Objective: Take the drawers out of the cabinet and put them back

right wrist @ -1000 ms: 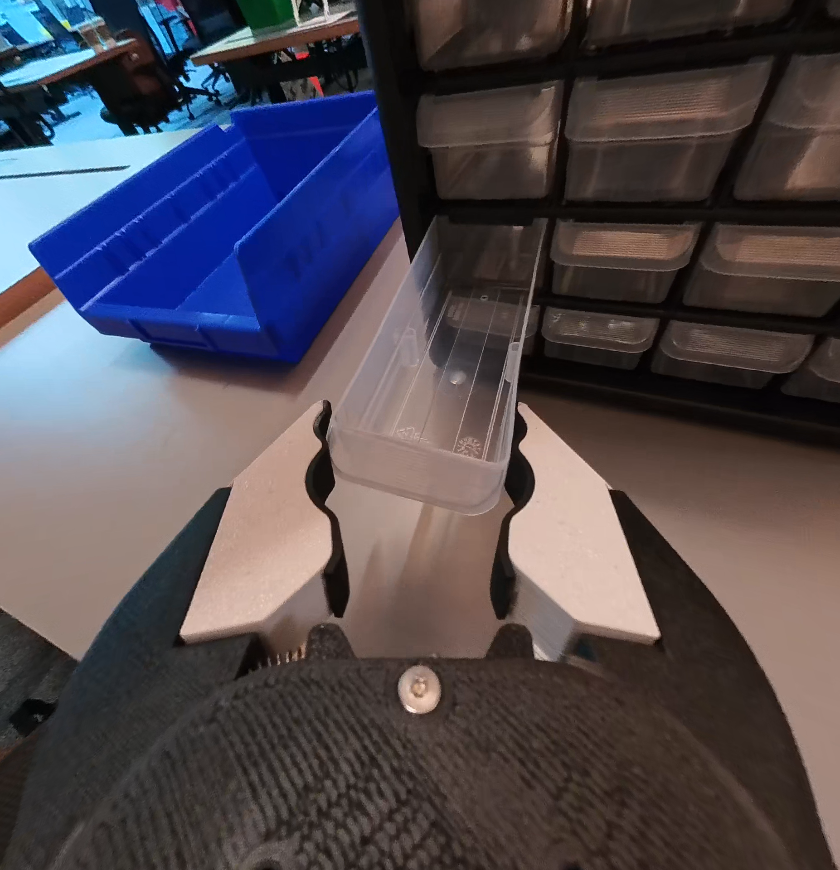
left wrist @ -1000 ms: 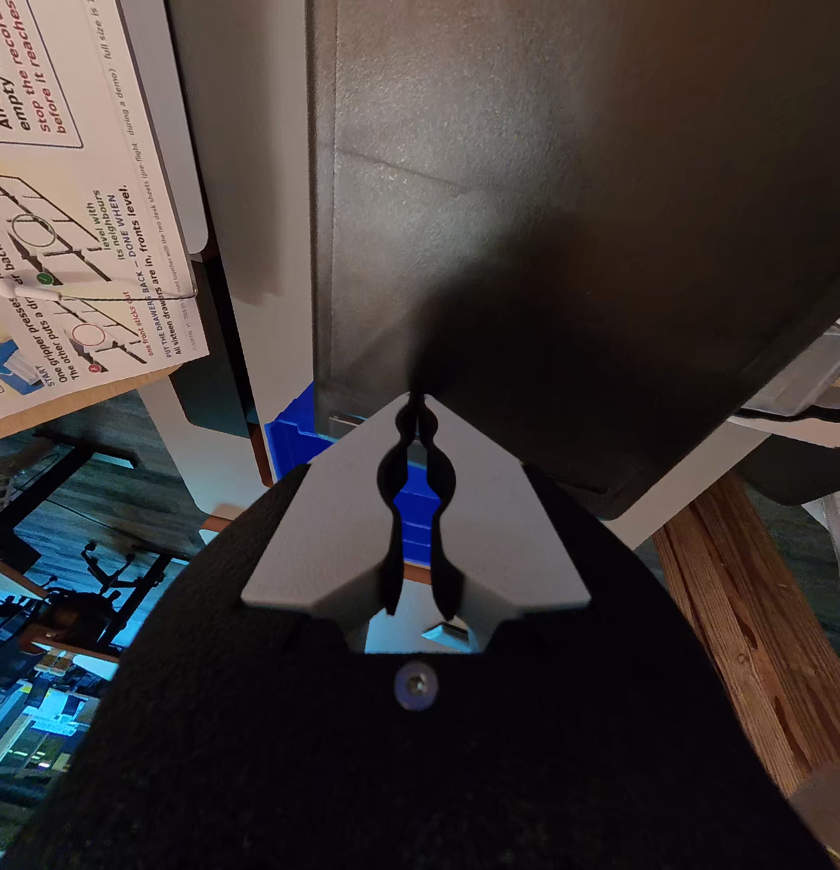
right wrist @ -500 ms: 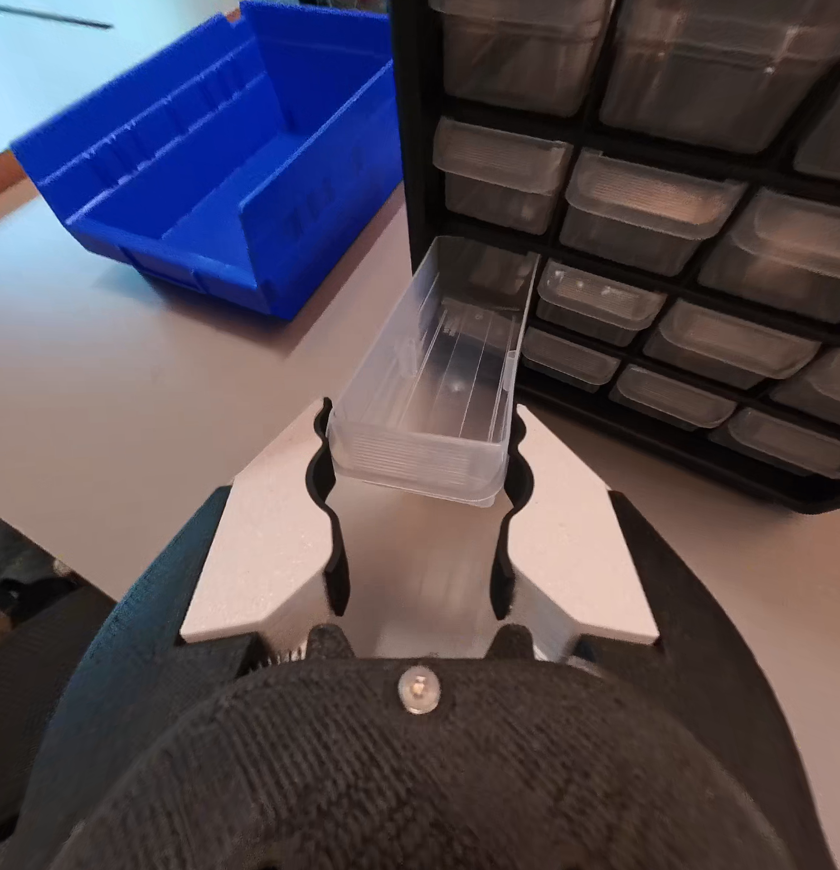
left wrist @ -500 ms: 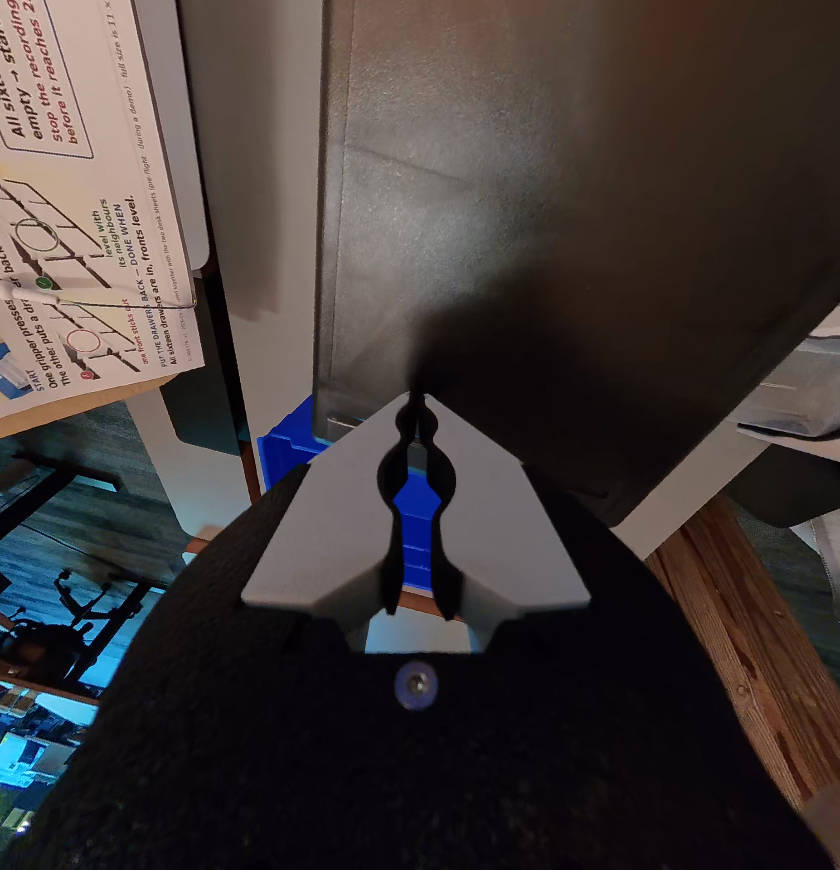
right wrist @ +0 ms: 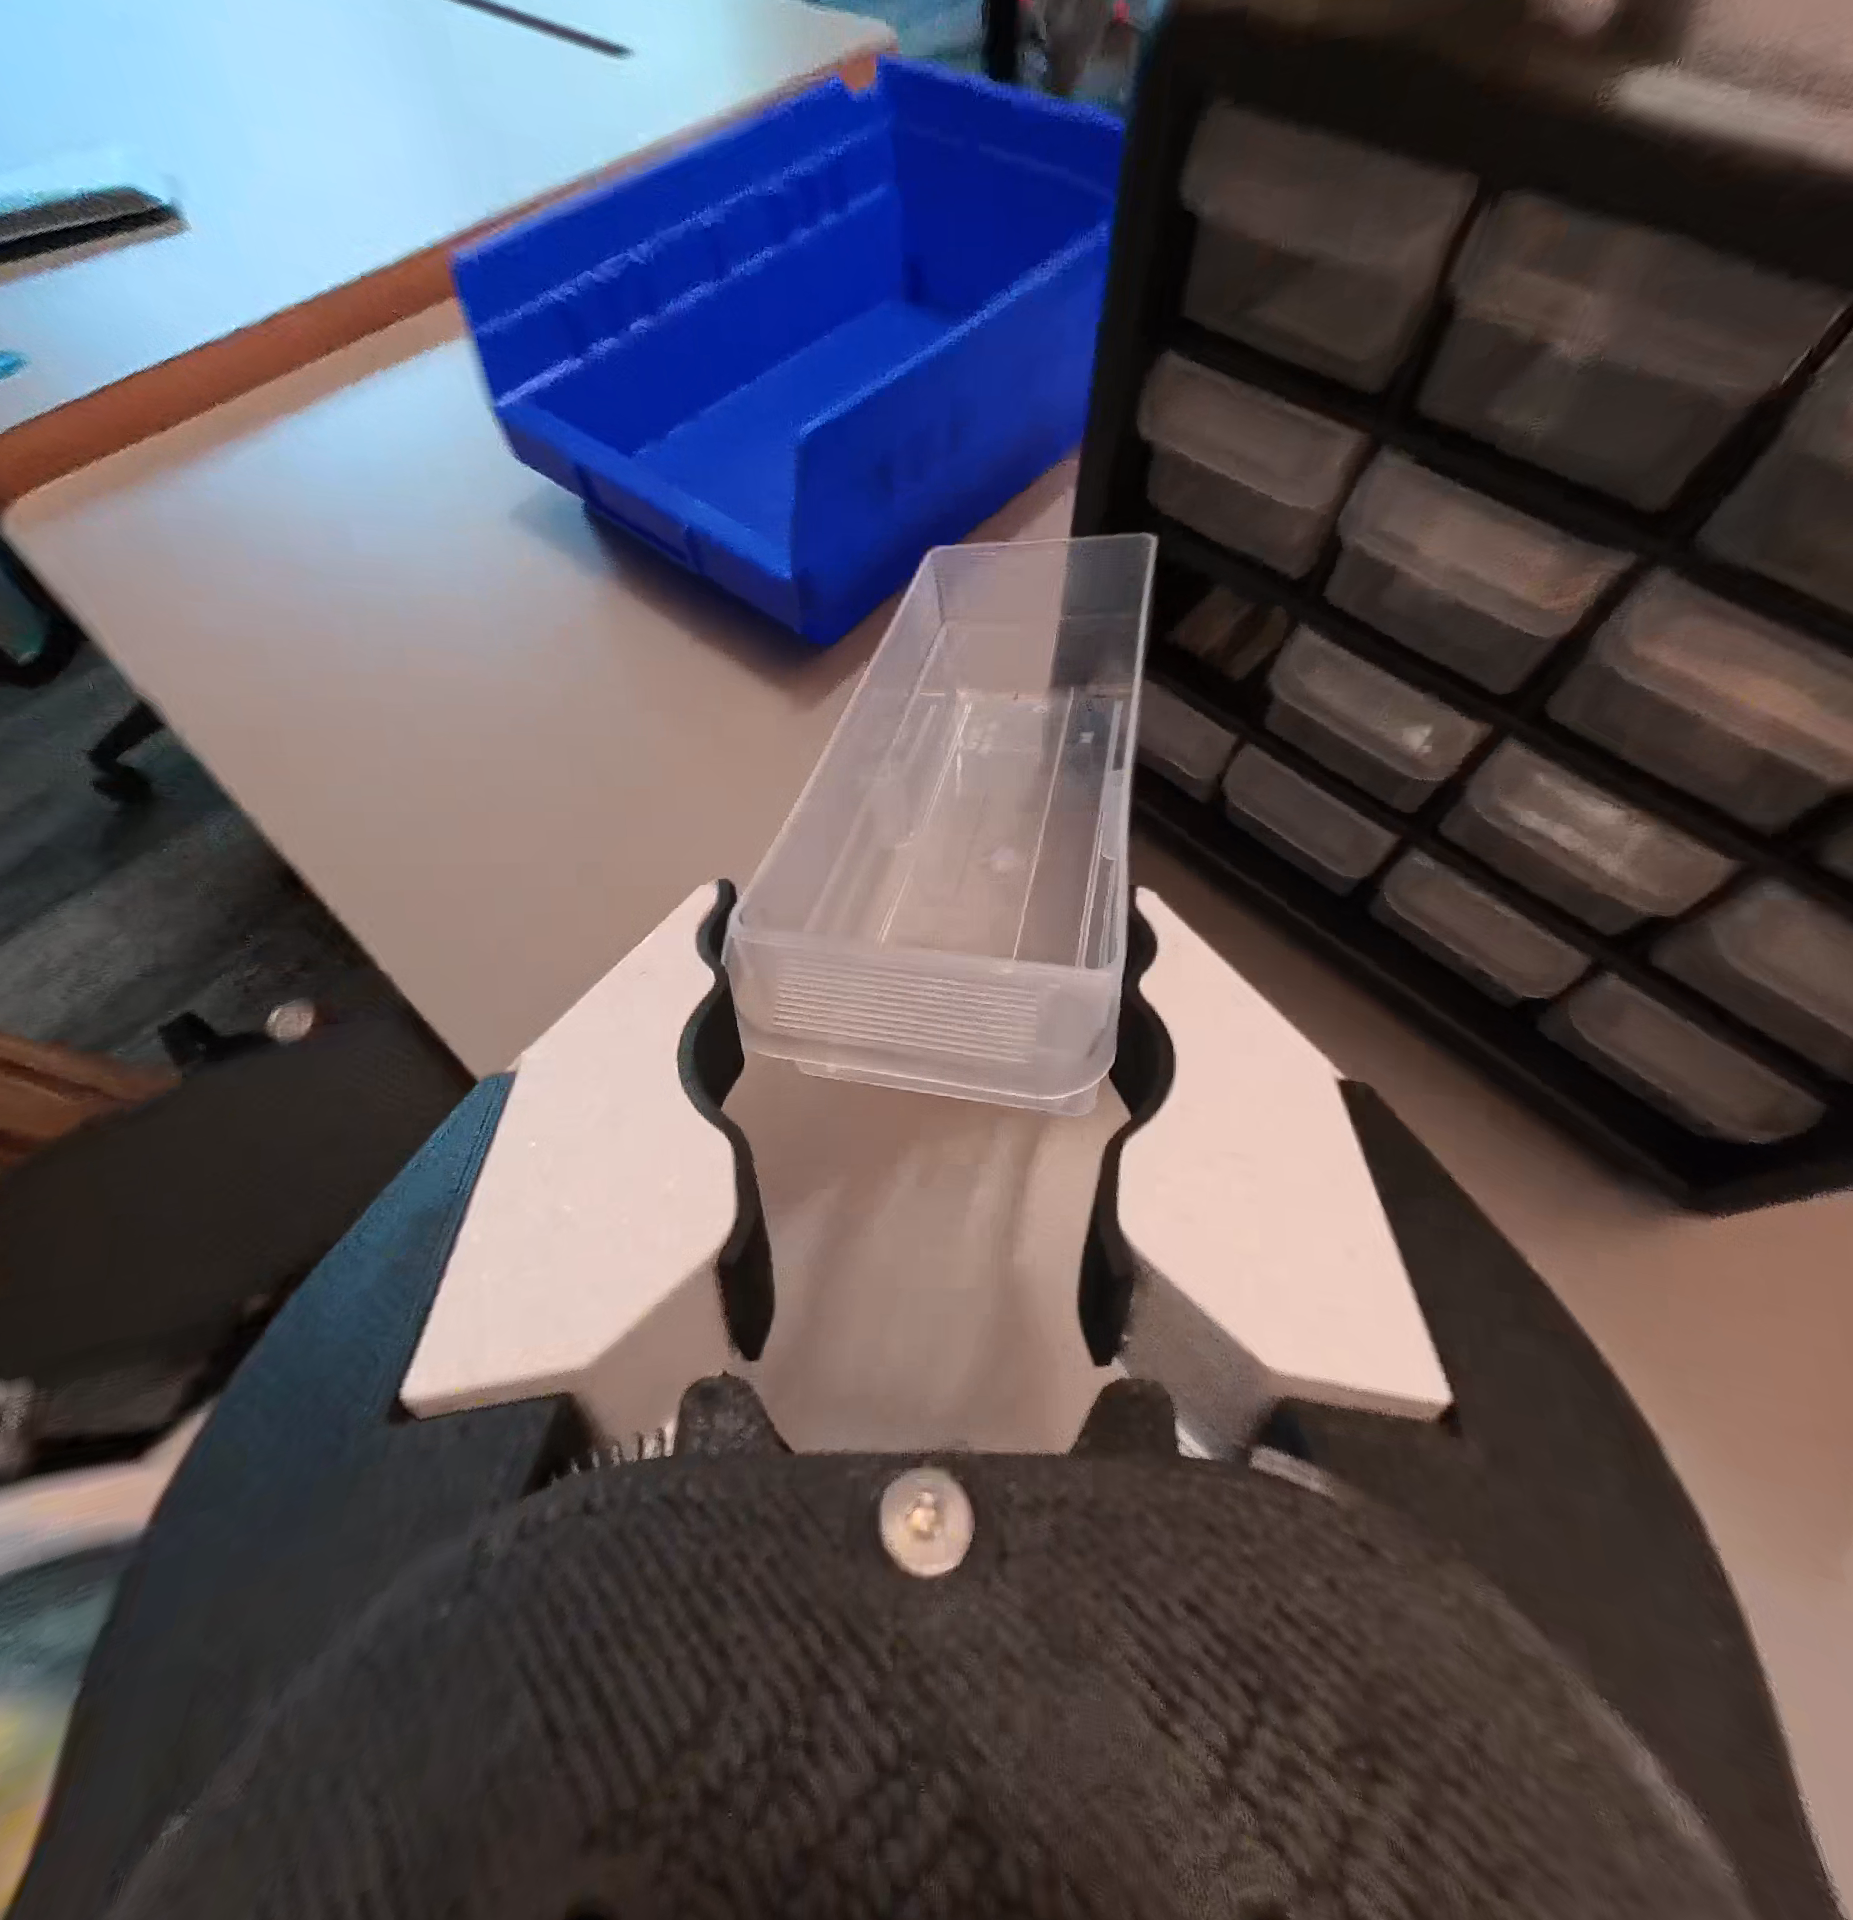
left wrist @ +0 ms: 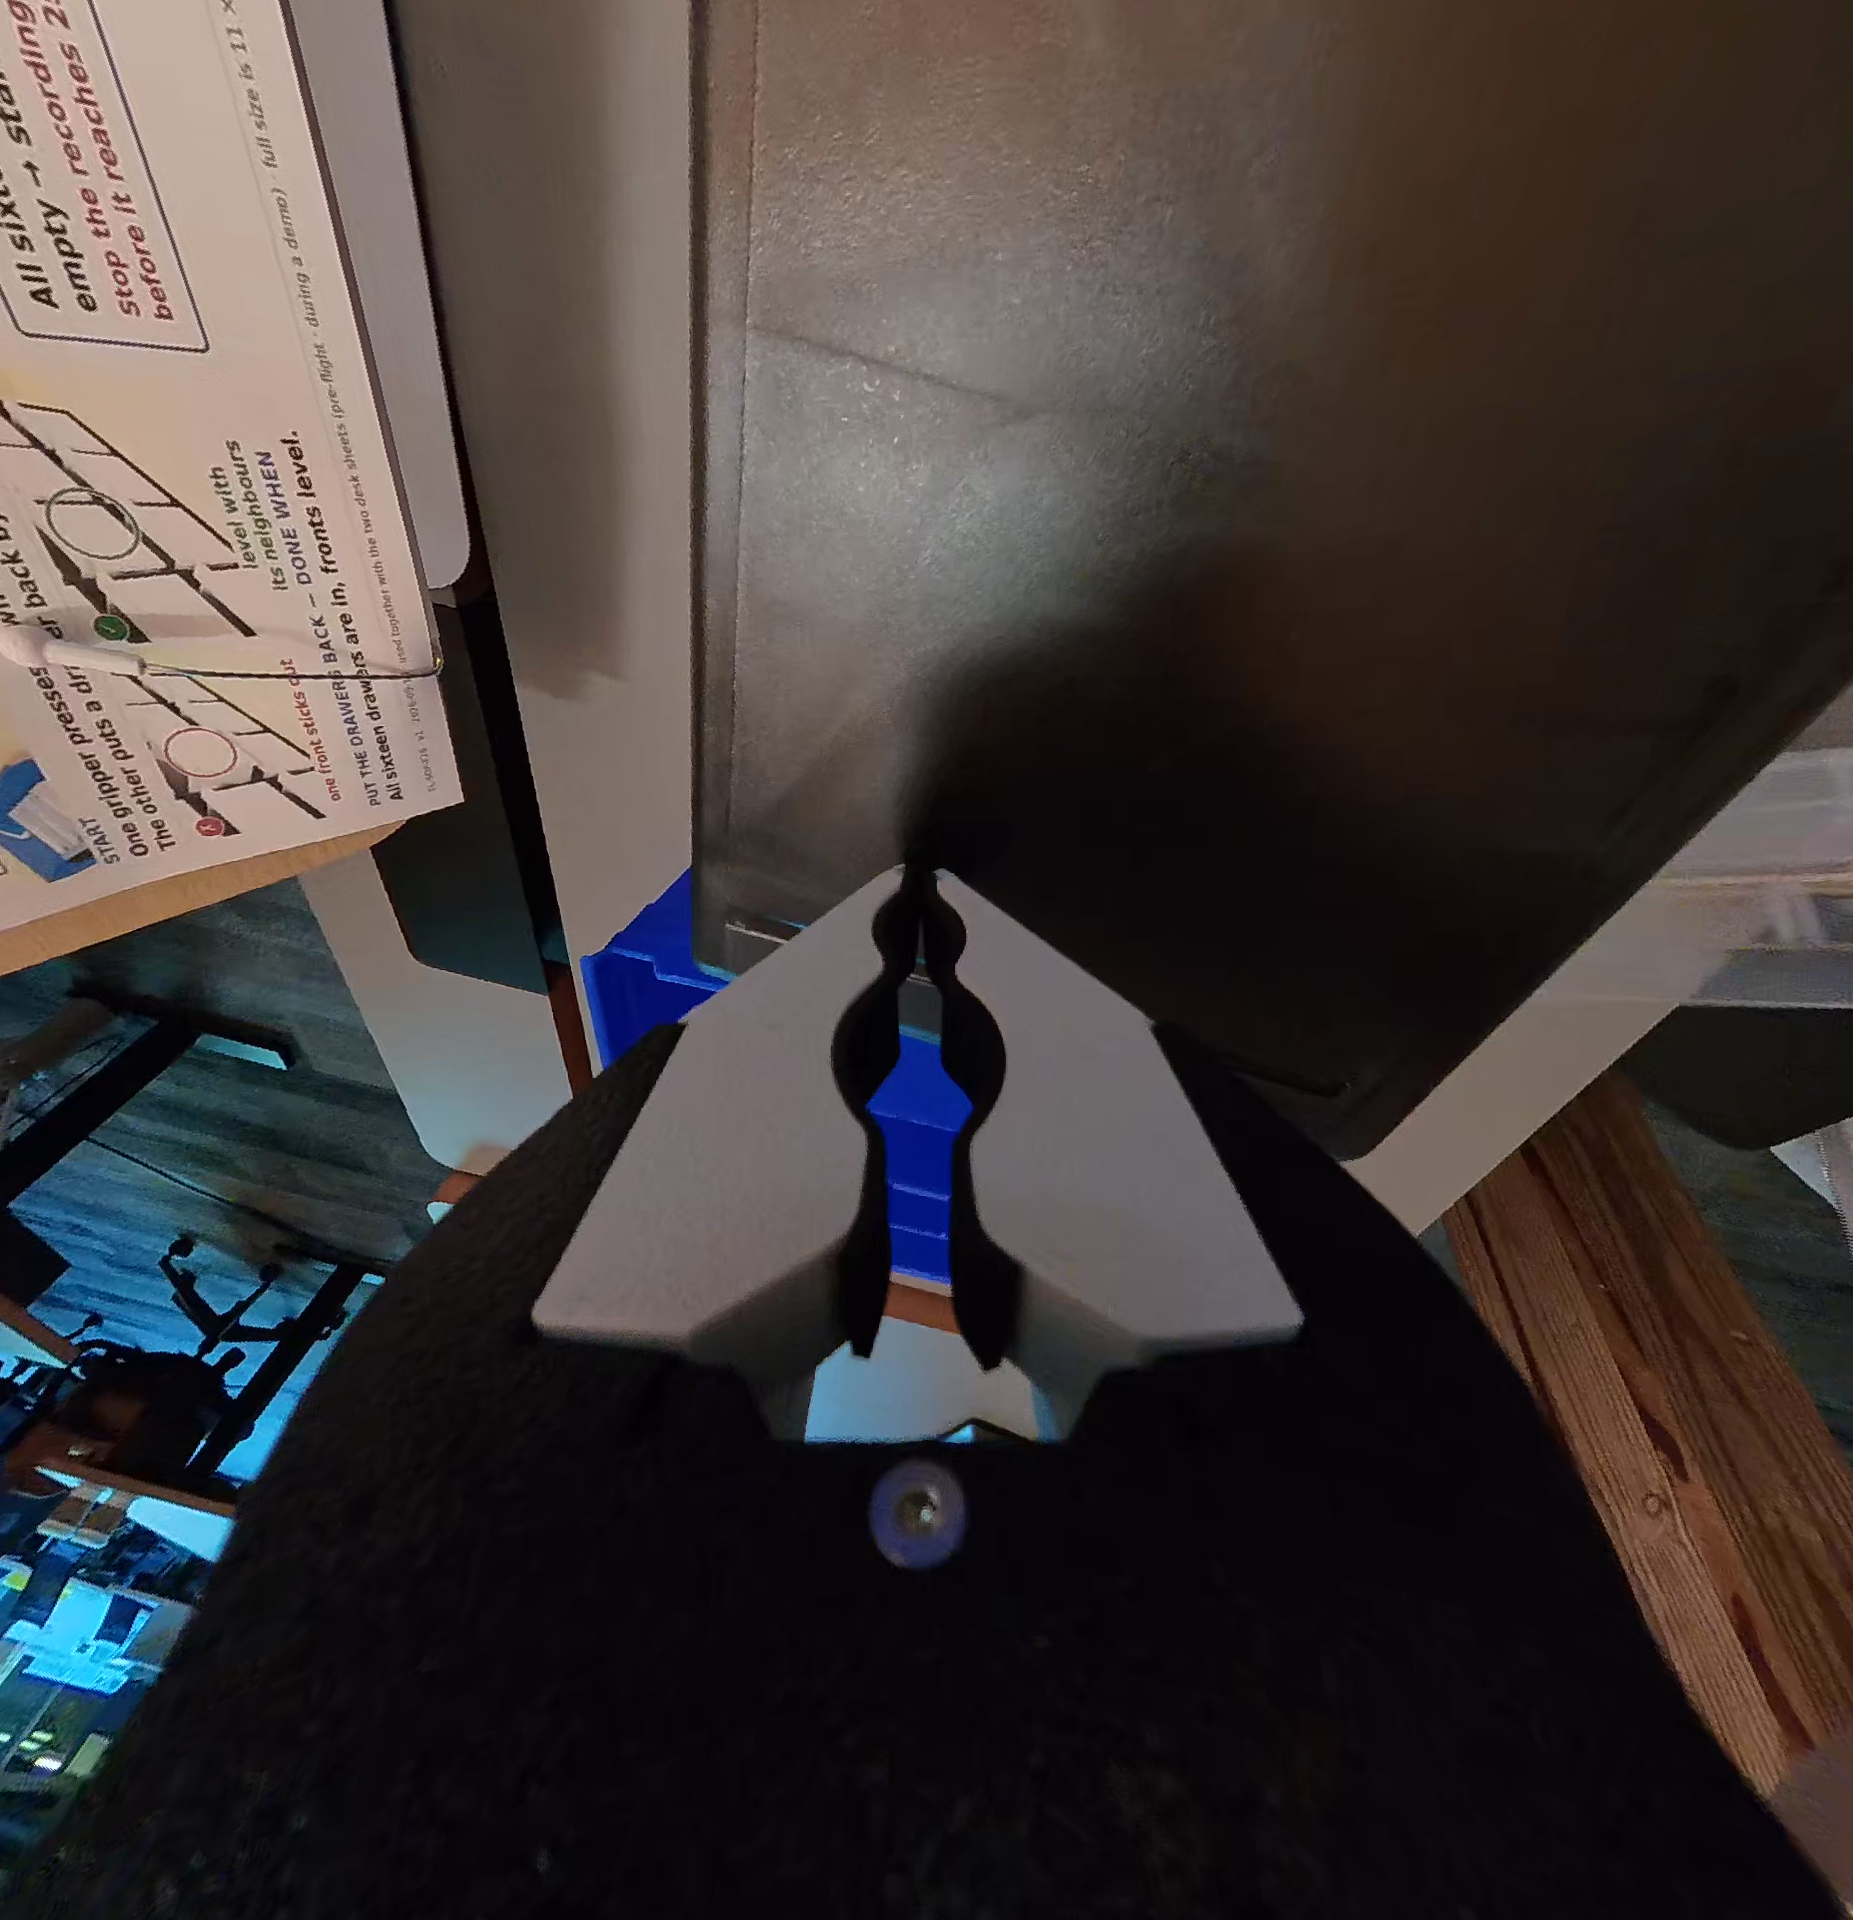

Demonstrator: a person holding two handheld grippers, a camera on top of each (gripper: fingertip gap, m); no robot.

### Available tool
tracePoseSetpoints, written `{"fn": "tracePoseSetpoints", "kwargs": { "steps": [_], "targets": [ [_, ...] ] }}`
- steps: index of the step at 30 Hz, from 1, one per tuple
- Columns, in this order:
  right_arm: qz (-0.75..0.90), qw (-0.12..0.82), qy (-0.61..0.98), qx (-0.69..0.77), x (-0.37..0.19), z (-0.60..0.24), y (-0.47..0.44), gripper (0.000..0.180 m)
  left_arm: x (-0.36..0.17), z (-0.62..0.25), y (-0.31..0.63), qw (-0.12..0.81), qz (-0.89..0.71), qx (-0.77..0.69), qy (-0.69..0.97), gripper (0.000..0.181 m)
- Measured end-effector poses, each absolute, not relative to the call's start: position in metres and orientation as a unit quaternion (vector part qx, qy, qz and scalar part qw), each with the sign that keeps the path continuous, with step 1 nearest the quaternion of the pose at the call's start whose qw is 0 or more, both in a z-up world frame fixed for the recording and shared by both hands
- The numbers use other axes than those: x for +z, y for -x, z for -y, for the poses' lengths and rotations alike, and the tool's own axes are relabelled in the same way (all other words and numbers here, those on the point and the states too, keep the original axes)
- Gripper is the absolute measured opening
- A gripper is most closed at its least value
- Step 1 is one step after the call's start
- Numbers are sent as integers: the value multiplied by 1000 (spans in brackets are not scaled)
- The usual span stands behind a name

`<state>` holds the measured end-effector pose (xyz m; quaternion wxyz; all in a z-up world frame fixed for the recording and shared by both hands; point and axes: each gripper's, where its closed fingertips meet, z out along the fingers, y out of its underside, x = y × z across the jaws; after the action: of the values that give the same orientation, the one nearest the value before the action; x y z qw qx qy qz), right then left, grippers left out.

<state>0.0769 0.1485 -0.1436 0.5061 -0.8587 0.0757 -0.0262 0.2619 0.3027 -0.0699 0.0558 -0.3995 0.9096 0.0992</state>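
I am gripping the clear plastic drawer (right wrist: 937,883) in my right tool (right wrist: 927,997), its long axis pointing away; the blue plastic bin (right wrist: 797,343) is lying ahead-left. My closed, empty left tool (left wrist: 917,883) is pressing the black cabinet (left wrist: 1213,468).

left gripper (left wrist: 919,883) closed; right gripper (right wrist: 927,935) clamped, level

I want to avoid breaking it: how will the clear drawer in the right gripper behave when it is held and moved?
The clear drawer looks empty and thin-walled, so it is probably light. Its smooth plastic may slip or flex, since the right gripper grips only the front end. The long body sticks out unsupported, so it could tilt if bumped against the cabinet.
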Motion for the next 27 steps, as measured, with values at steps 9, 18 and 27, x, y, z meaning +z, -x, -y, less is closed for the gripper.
{"fn": "tracePoseSetpoints", "kwargs": {
  "steps": [9,18,27],
  "targets": [
    [-36,593,798,-101,-47,34,-231,71,-70,-302,-262,49,-911,54,406,0],
    [-125,561,807,-136,-31,69,-433,71,-70,-303,-261,43,-913,62,401,0],
    [-234,479,830,-164,-100,-11,-558,71,-70,-303,-261,36,-910,51,410,0]
  ]
}}
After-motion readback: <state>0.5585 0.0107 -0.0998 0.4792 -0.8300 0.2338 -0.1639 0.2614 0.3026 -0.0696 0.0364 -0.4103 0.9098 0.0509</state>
